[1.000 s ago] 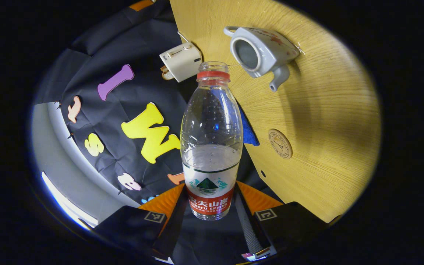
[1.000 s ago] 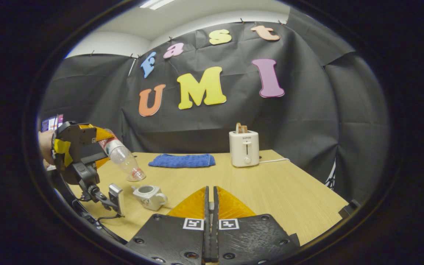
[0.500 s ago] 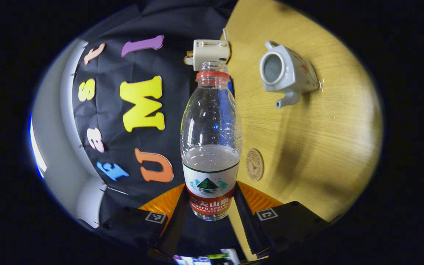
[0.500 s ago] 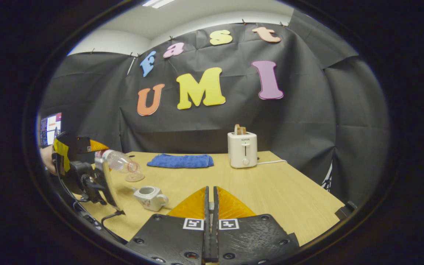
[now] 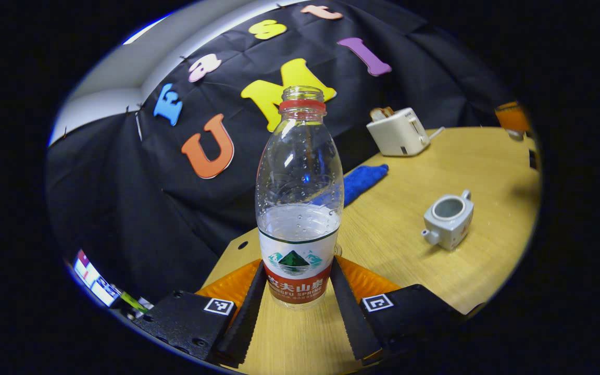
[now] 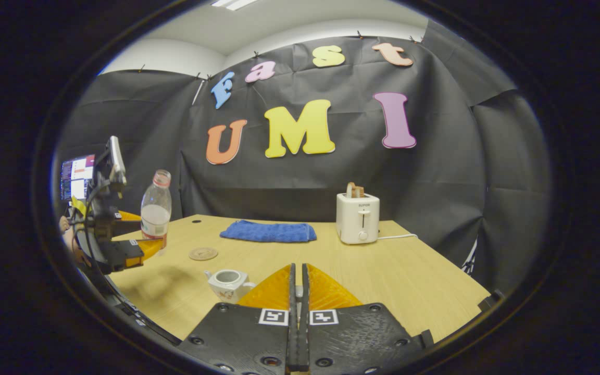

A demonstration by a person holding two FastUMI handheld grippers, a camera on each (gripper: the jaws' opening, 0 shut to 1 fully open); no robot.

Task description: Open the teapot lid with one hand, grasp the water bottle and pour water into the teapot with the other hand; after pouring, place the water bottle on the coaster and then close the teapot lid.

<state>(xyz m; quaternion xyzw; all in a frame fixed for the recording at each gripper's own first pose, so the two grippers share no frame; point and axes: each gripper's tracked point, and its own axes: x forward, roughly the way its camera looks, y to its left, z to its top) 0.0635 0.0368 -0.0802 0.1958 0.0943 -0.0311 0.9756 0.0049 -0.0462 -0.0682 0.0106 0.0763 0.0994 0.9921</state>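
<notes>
My left gripper [image 5: 298, 268] is shut on the lower part of a clear water bottle [image 5: 299, 208], which stands upright, uncapped and about half full. In the right gripper view the bottle [image 6: 155, 208] and the left gripper [image 6: 136, 249] sit over the table's left side, just left of a round cork coaster [image 6: 203, 253]. The grey-white teapot [image 5: 448, 219] stands lidless on the table, its mouth open, to the right of the bottle; the teapot [image 6: 228, 284] is close in front of my right gripper [image 6: 298, 281]. That gripper's fingers are pressed together; I see nothing between them.
A white toaster [image 6: 358, 219] with toast stands at the back of the wooden table [image 6: 409, 281], its cord trailing right. A folded blue cloth [image 6: 267, 232] lies at the back centre. A lit screen [image 6: 76, 176] stands off the table's left edge.
The left gripper has turned the bottle from tipped over toward the teapot back to upright and carried it left, toward the coaster. The right gripper has stayed shut and nearly still.
</notes>
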